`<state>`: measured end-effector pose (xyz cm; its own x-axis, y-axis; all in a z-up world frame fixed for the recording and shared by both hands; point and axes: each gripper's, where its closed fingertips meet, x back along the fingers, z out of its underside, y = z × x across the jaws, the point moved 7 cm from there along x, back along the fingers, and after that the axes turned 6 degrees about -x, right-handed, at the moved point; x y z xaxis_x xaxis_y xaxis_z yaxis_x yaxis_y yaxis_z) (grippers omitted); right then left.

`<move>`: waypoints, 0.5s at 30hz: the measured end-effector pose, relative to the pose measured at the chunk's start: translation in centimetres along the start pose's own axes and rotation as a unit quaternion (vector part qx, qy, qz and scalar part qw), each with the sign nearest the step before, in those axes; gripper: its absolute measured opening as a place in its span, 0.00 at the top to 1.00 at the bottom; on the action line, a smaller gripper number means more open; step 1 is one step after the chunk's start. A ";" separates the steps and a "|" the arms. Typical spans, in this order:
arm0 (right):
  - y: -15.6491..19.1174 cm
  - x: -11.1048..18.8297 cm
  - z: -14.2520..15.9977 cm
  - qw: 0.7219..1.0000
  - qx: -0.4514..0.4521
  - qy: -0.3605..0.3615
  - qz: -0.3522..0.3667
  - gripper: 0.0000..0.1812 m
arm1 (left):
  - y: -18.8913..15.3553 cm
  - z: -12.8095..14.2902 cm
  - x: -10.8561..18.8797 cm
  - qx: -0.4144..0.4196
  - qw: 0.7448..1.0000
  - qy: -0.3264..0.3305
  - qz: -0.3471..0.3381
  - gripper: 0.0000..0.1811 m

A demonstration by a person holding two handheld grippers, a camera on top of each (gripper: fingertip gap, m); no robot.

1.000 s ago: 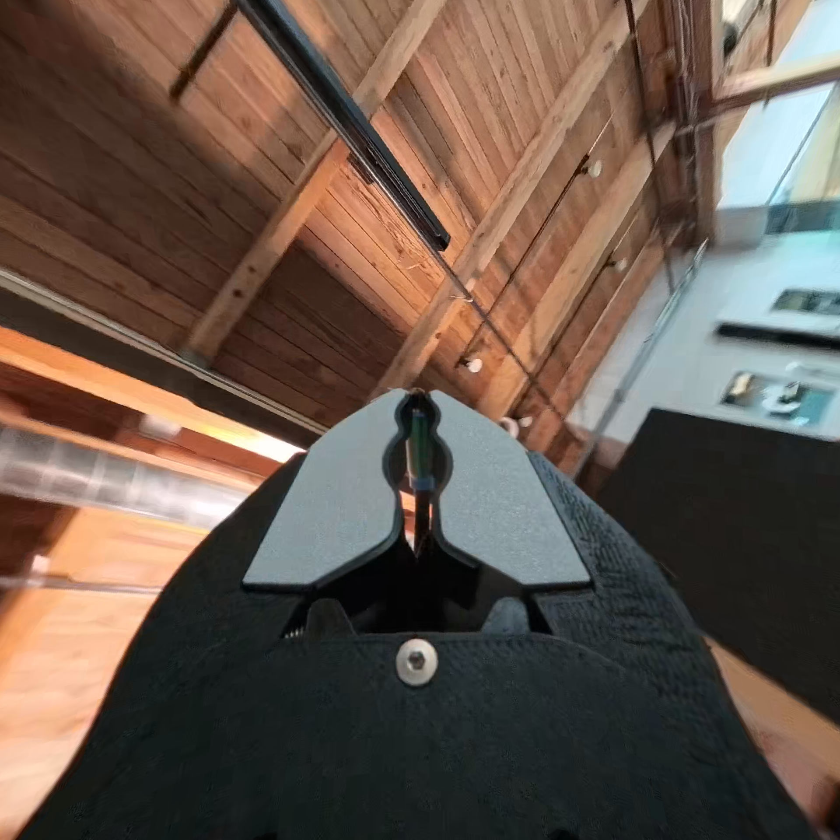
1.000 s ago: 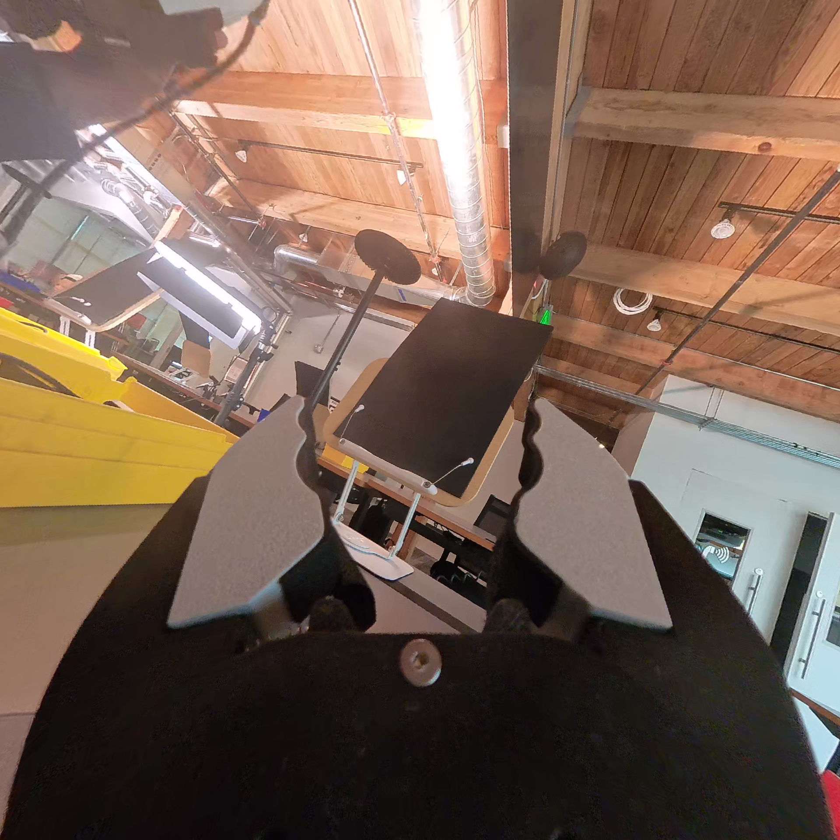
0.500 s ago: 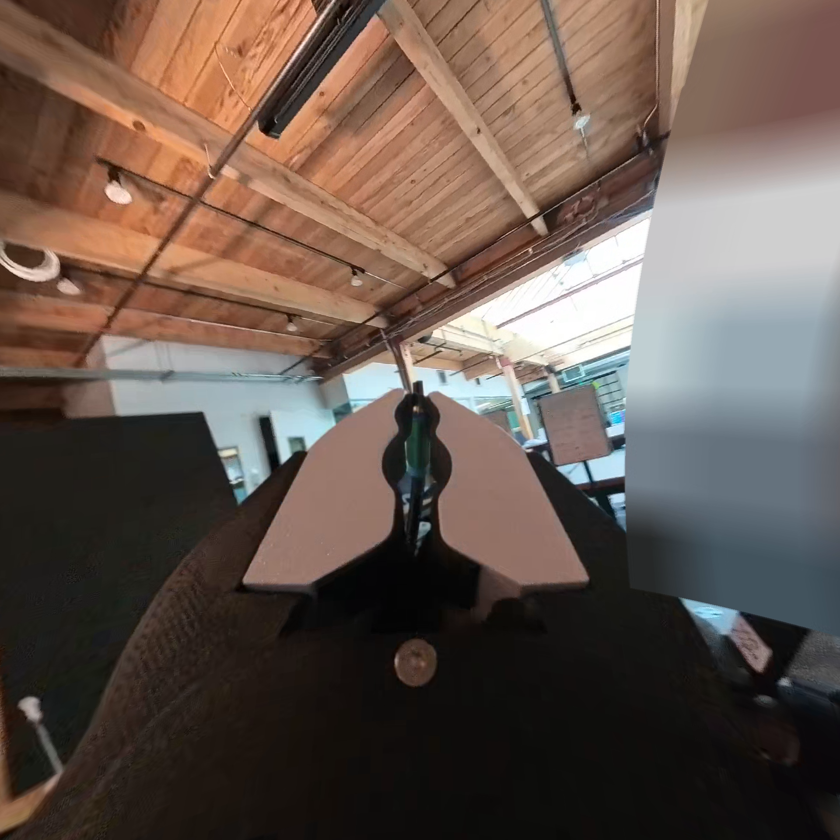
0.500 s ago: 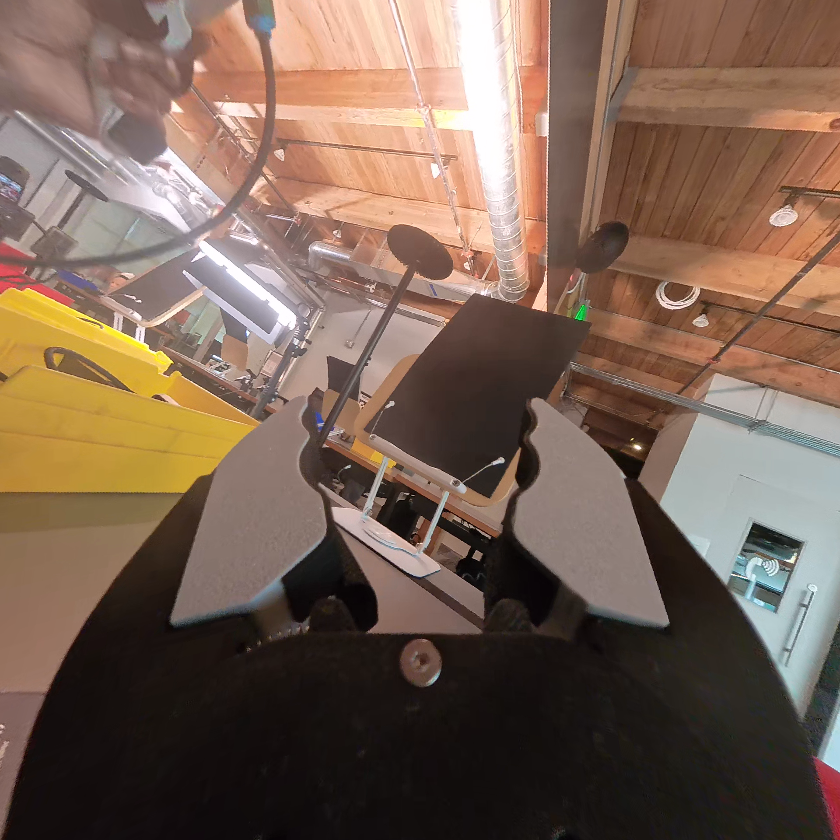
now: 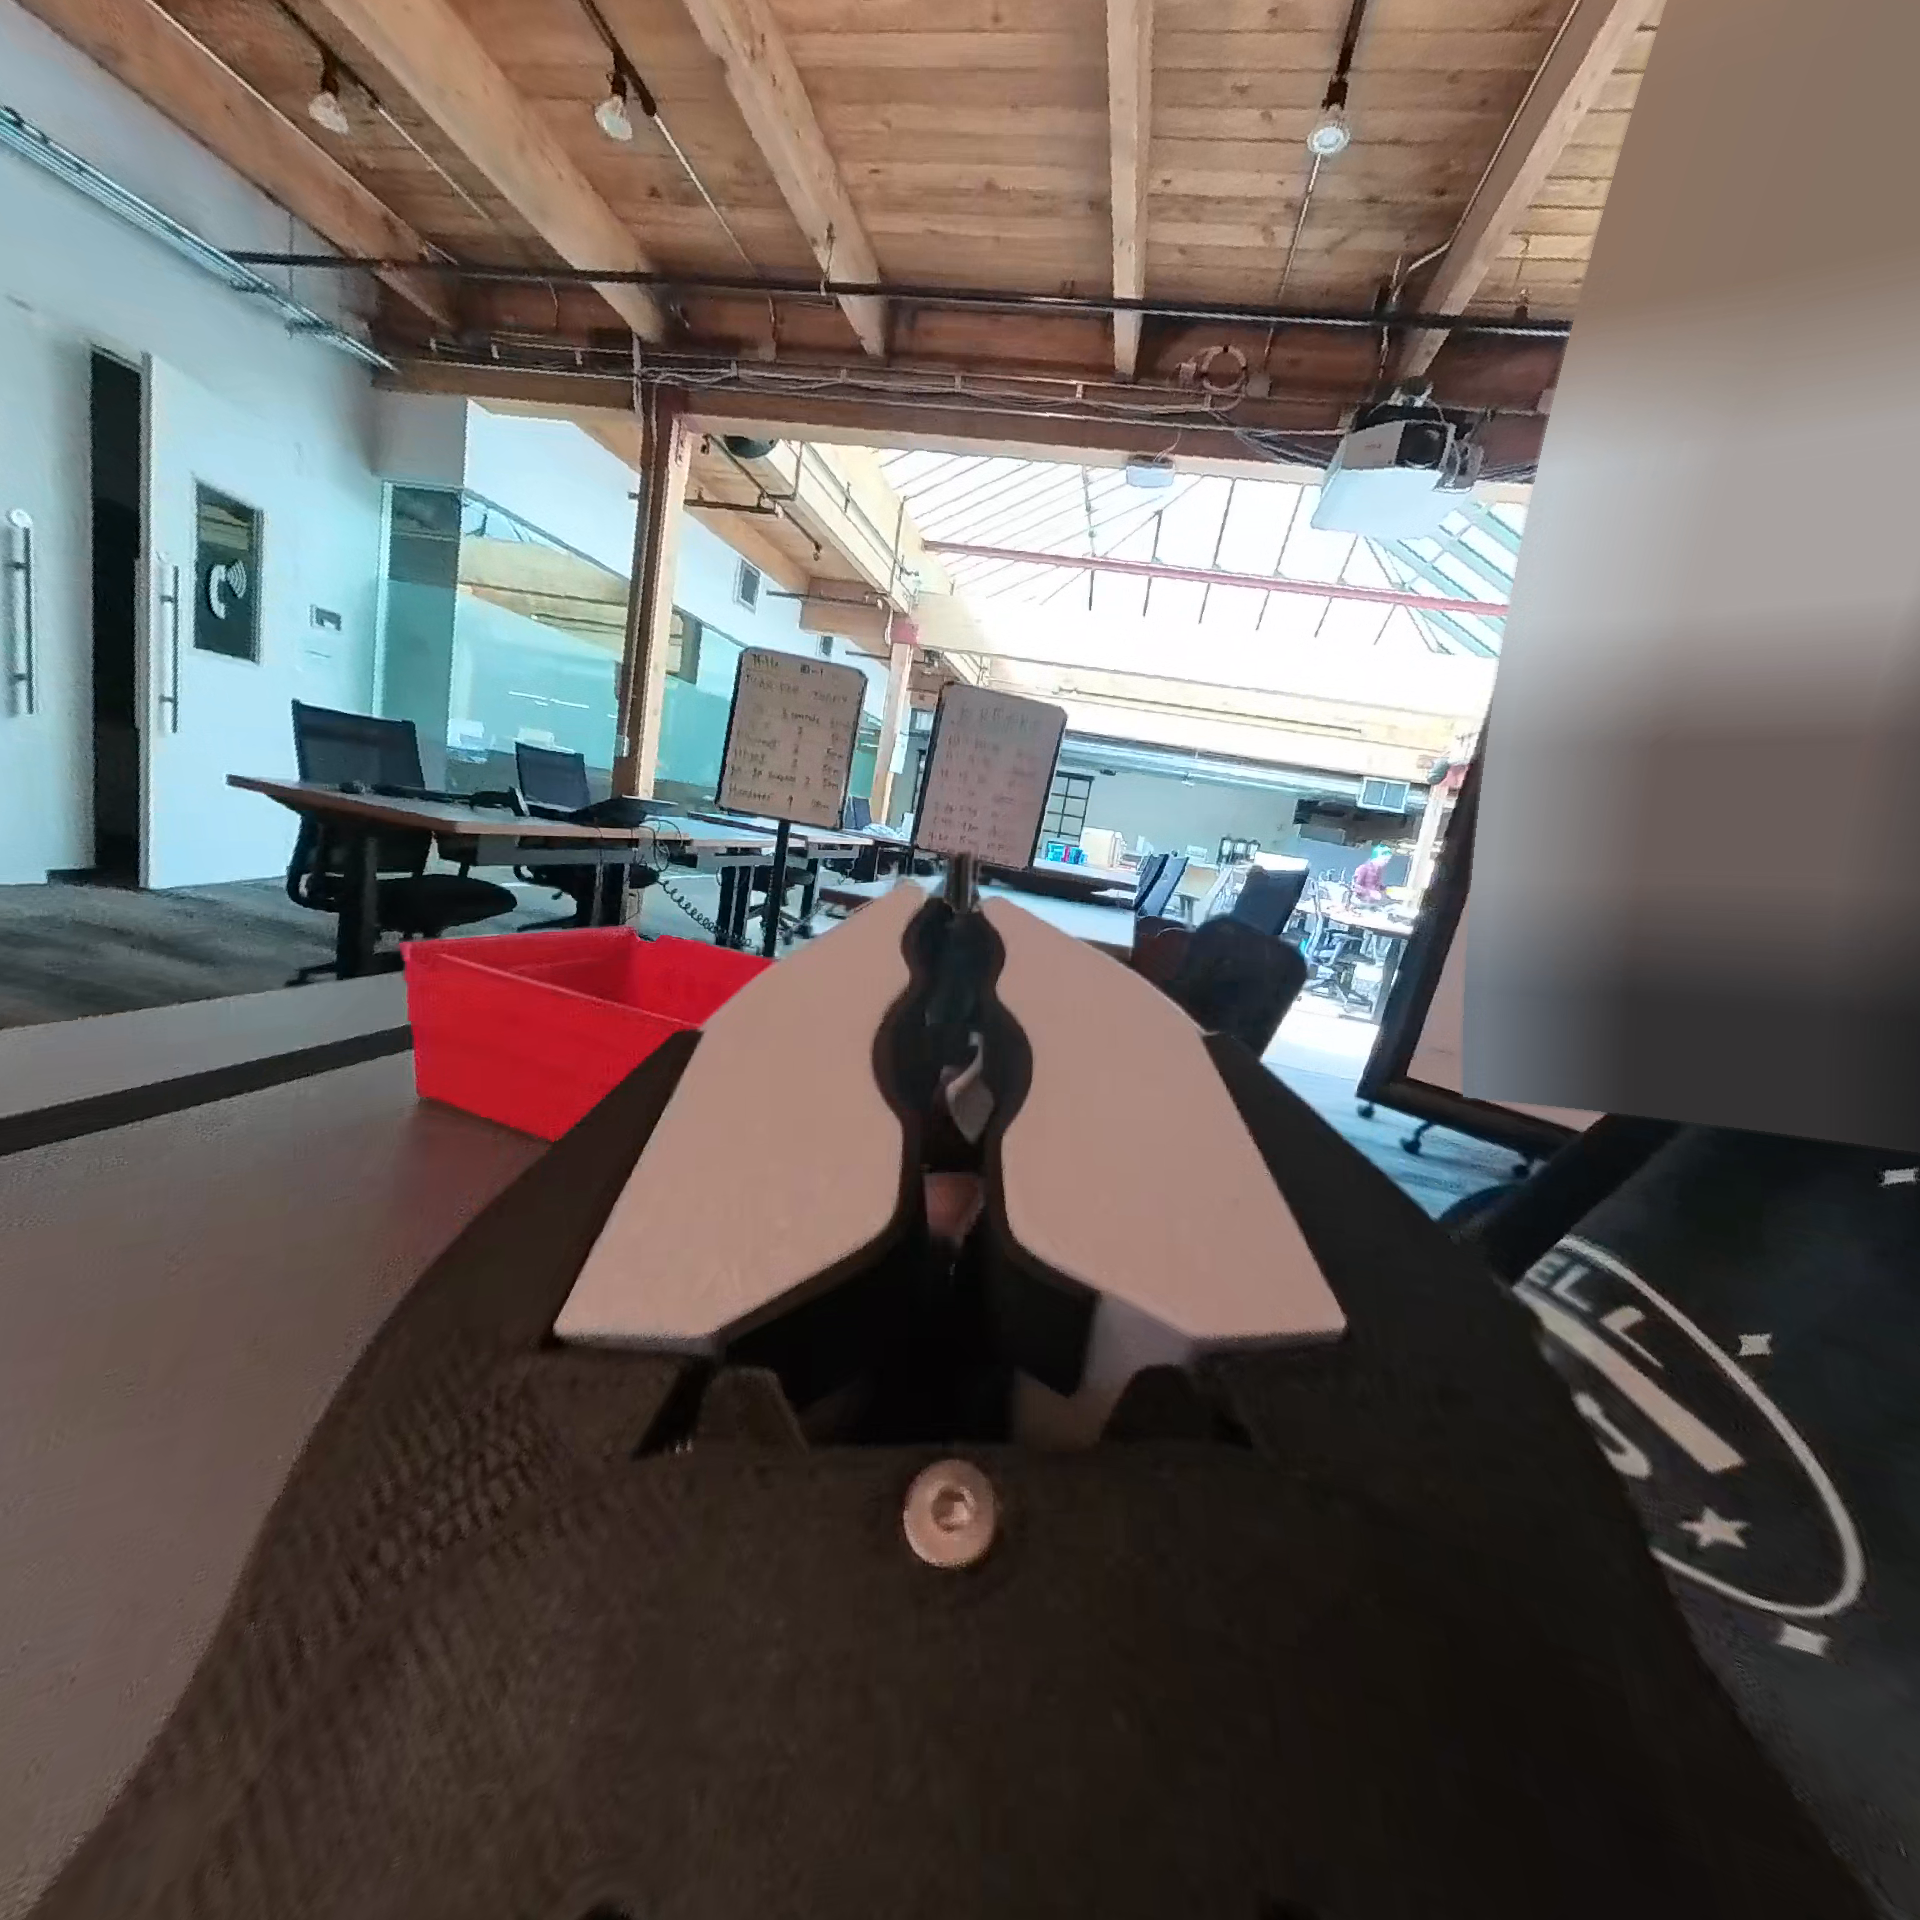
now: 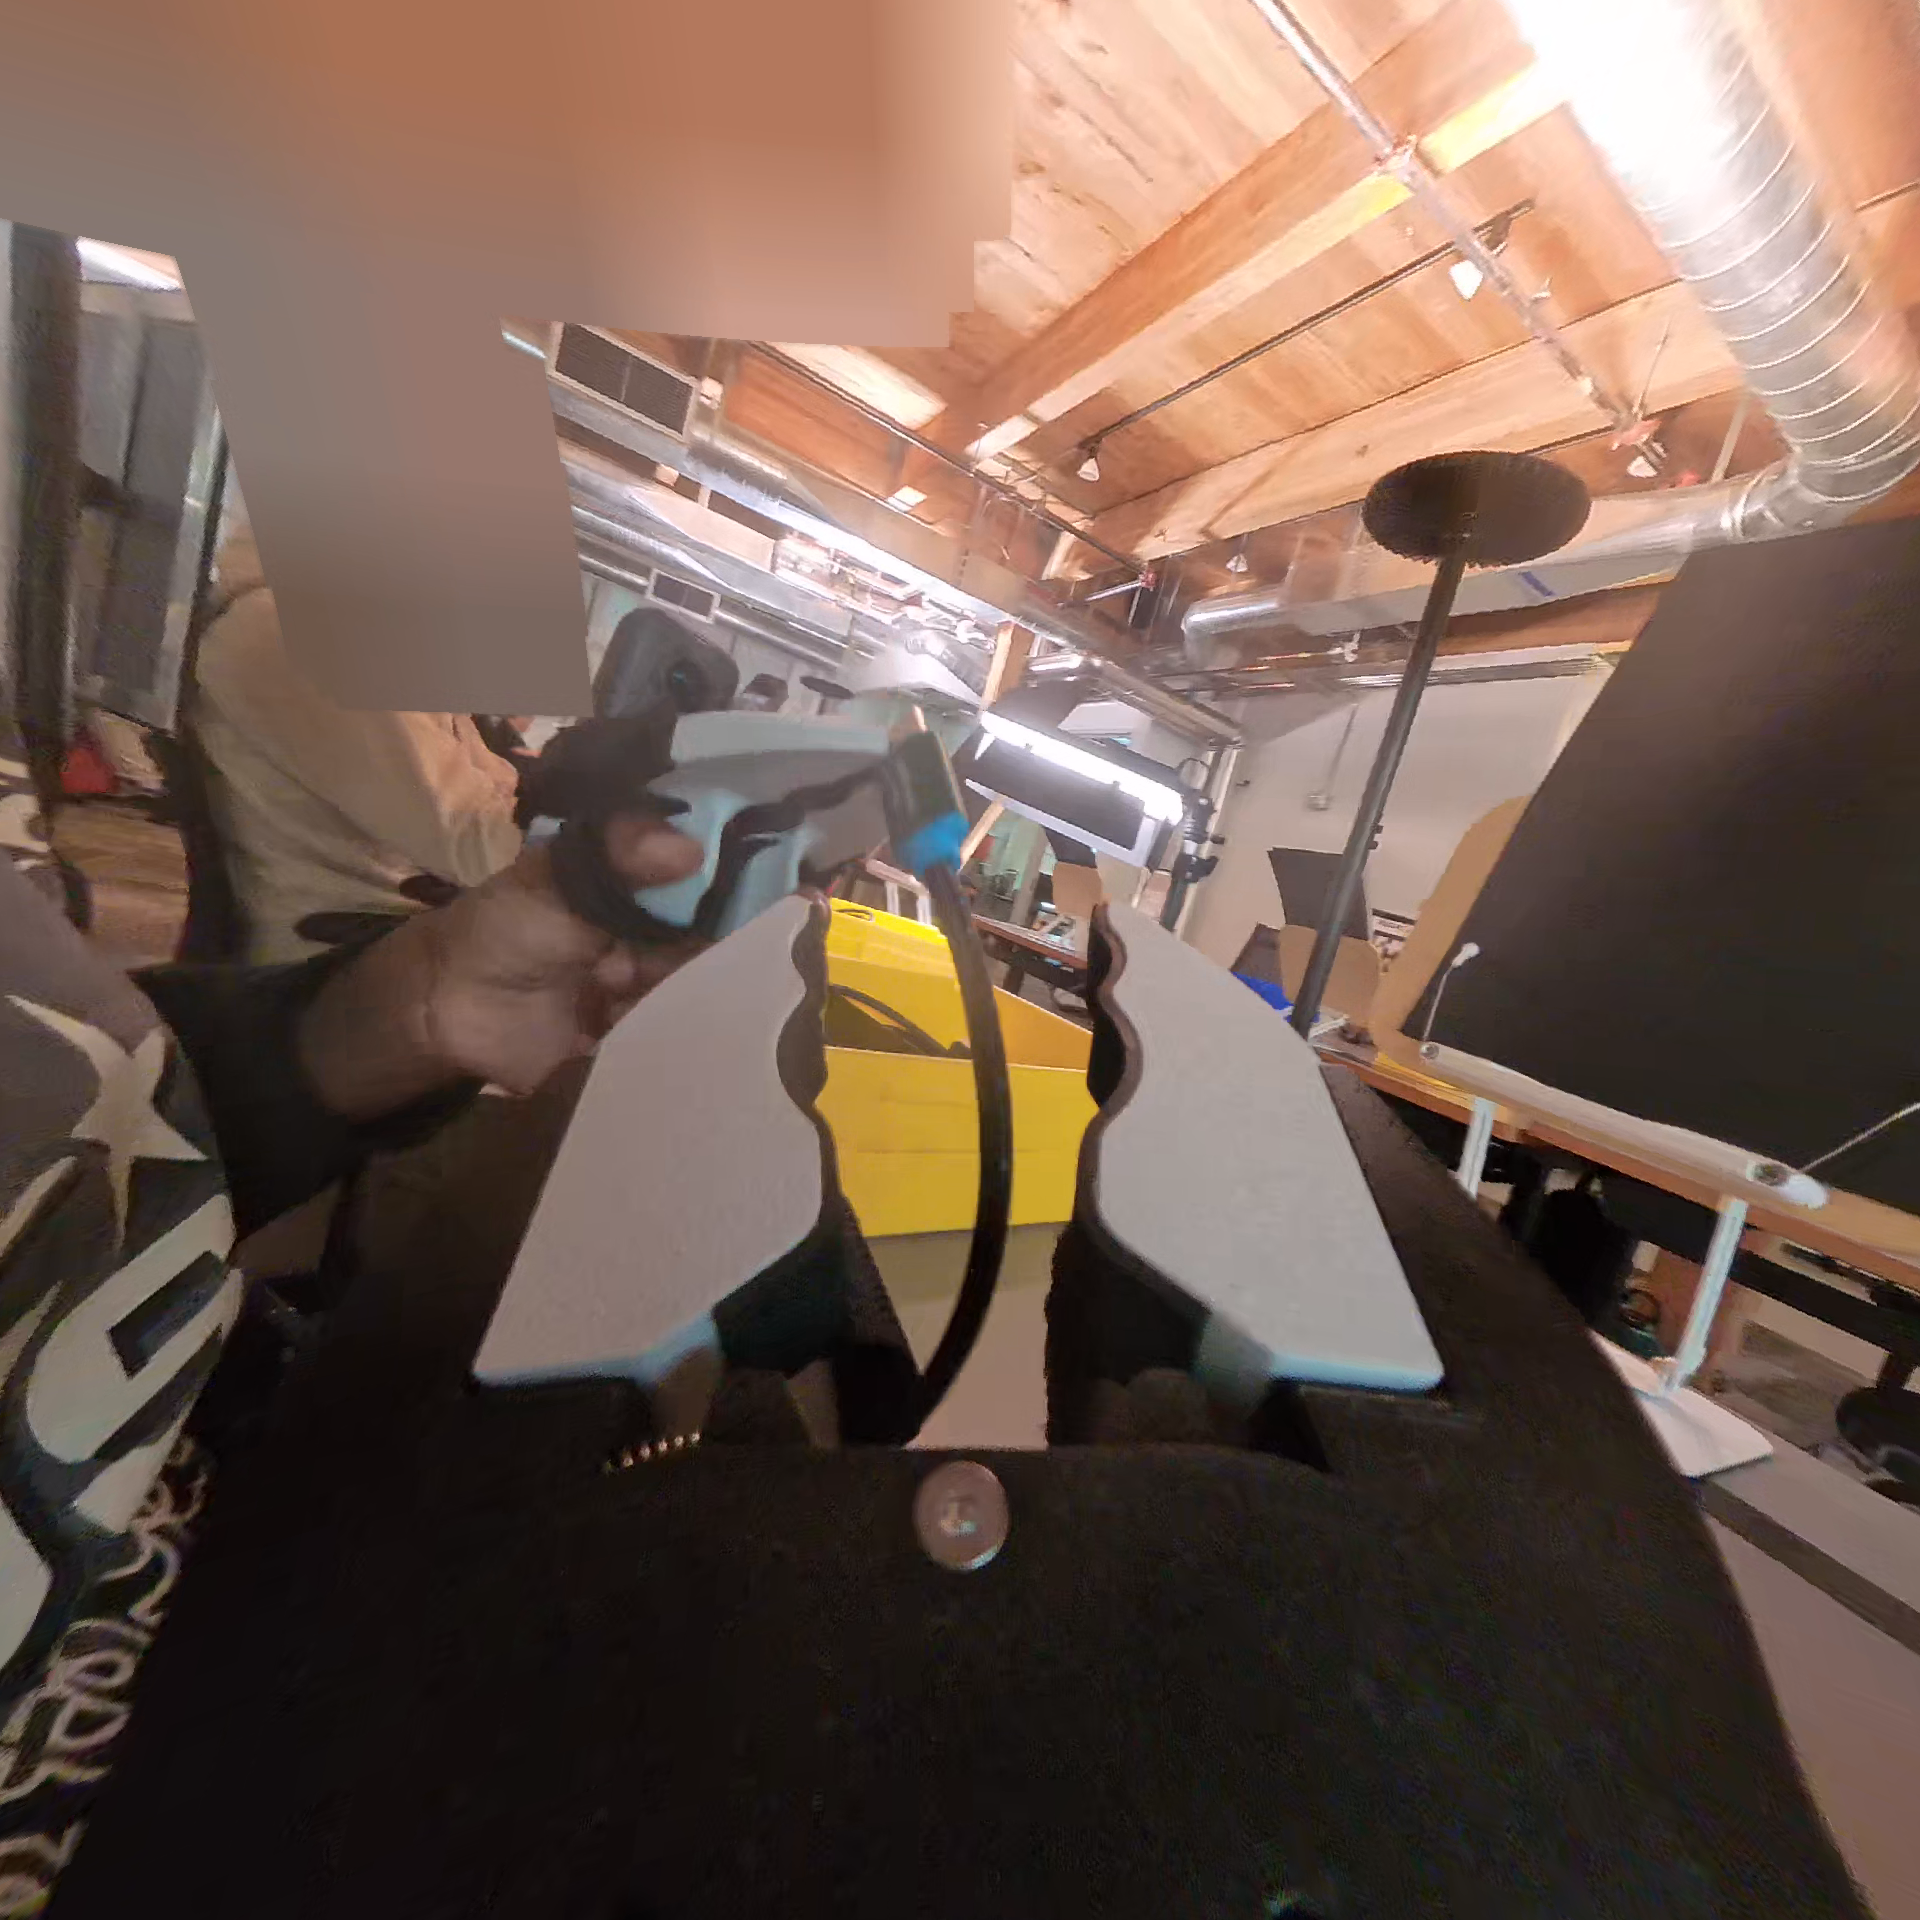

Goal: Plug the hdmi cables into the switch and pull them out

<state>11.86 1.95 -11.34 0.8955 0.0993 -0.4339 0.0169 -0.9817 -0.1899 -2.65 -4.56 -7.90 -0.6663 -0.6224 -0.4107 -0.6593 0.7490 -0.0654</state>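
My left gripper (image 5: pixel 961 906) is shut on a black HDMI plug (image 5: pixel 954 1003), whose metal tip pokes out past the fingertips. It also shows in the right wrist view (image 6: pixel 831 805), held up by a person's hand (image 6: pixel 499 997), with the plug and its blue collar (image 6: pixel 928 805) clamped in it. The black cable (image 6: pixel 985 1101) hangs down from there and runs in the gap between the fingers of my right gripper (image 6: pixel 951 925), which is open and holds nothing. No switch is in view.
A red bin (image 5: pixel 540 1013) stands on the brown table (image 5: pixel 208 1247) ahead on the left. Yellow bins (image 6: pixel 935 1138) stand behind the cable. A black panel on a white stand (image 6: pixel 1714 883) and a black pole (image 6: pixel 1382 790) are on the right. Desks and chairs (image 5: pixel 395 831) stand farther off.
The left gripper has swung down from facing the ceiling to level, still shut on the plug. The right view has turned left, and the left gripper with the cable now hangs before it.
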 end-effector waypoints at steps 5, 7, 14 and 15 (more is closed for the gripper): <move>0.8 -1.4 1.7 0.993 0.099 0.056 0.031 0.89 | -1.1 1.3 -0.9 -0.043 0.998 0.032 0.020 0.98; 0.6 -1.1 1.9 0.985 0.151 0.065 0.045 0.97 | -1.2 1.6 -0.7 -0.074 0.996 0.058 0.010 0.98; -1.2 0.0 1.7 0.992 0.082 0.037 0.086 0.98 | 0.8 -2.8 8.7 -0.372 0.864 0.317 -0.117 0.72; -1.4 0.0 1.7 0.992 0.079 0.036 0.093 0.98 | 1.4 -3.3 11.2 -0.393 0.819 0.391 -0.147 0.71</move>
<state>11.10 3.62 -12.60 0.9063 -0.0980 -0.4110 -0.2159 -0.9435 -0.2513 -12.15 -11.26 -9.64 -0.2549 -0.9349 0.2469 -0.6477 0.3546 0.6743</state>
